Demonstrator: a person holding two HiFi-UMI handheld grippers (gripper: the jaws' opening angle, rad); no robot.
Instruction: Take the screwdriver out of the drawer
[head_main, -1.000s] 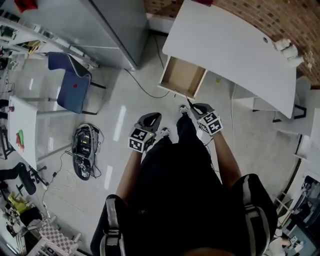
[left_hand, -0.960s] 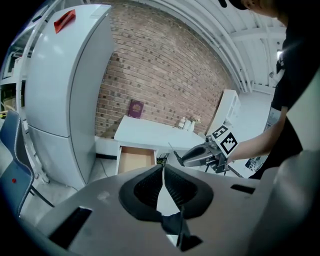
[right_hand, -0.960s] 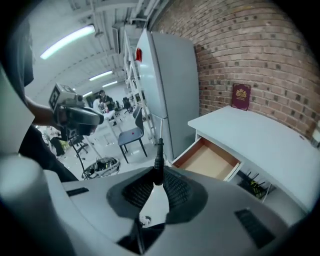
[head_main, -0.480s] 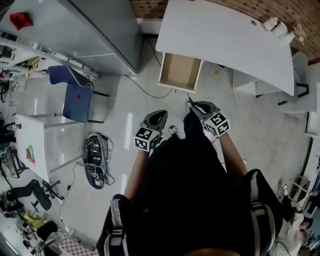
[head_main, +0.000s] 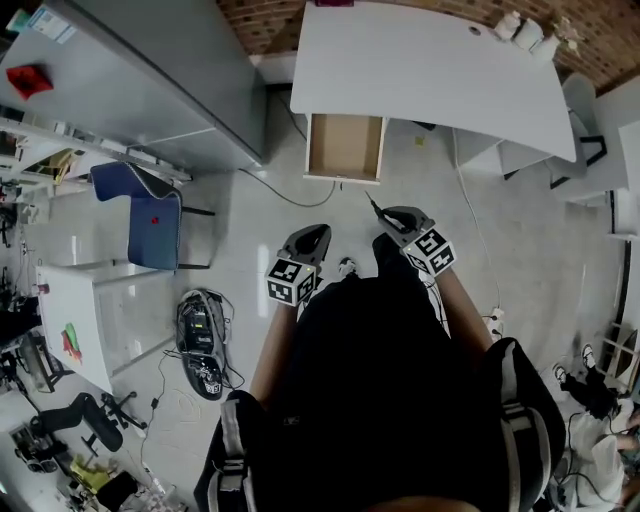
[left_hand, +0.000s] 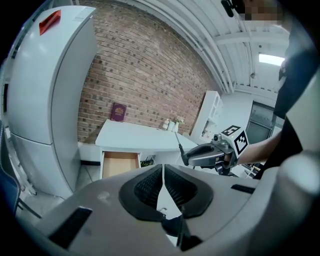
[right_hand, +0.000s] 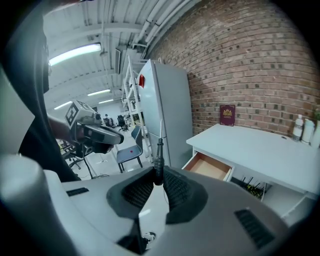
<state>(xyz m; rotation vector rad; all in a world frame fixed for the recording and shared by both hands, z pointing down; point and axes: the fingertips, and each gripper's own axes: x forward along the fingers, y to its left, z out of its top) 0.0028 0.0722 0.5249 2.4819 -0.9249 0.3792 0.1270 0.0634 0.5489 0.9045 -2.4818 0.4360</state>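
Observation:
The wooden drawer (head_main: 345, 147) stands pulled out of the white desk (head_main: 430, 60), and its inside looks bare. My right gripper (head_main: 388, 216) is held in front of my body, well back from the drawer, and is shut on the screwdriver (head_main: 373, 207). In the right gripper view the dark handle (right_hand: 158, 162) is pinched between the pads with the thin shaft pointing up, and the drawer (right_hand: 210, 167) lies beyond. My left gripper (head_main: 311, 234) hangs beside it, shut on nothing (left_hand: 163, 168). The left gripper view also shows the right gripper (left_hand: 205, 155) and the drawer (left_hand: 120, 164).
A tall grey cabinet (head_main: 150, 70) stands left of the desk. A blue chair (head_main: 145, 200) and a bag with cables (head_main: 200, 330) sit on the floor at left. Bottles (head_main: 525, 30) stand on the desk's far right corner. A cable (head_main: 280, 190) runs across the floor near the drawer.
The desk and drawer have shifted up and away in the head view as the person has stepped back. Both grippers stay in front of the body, the right one still holding the screwdriver.

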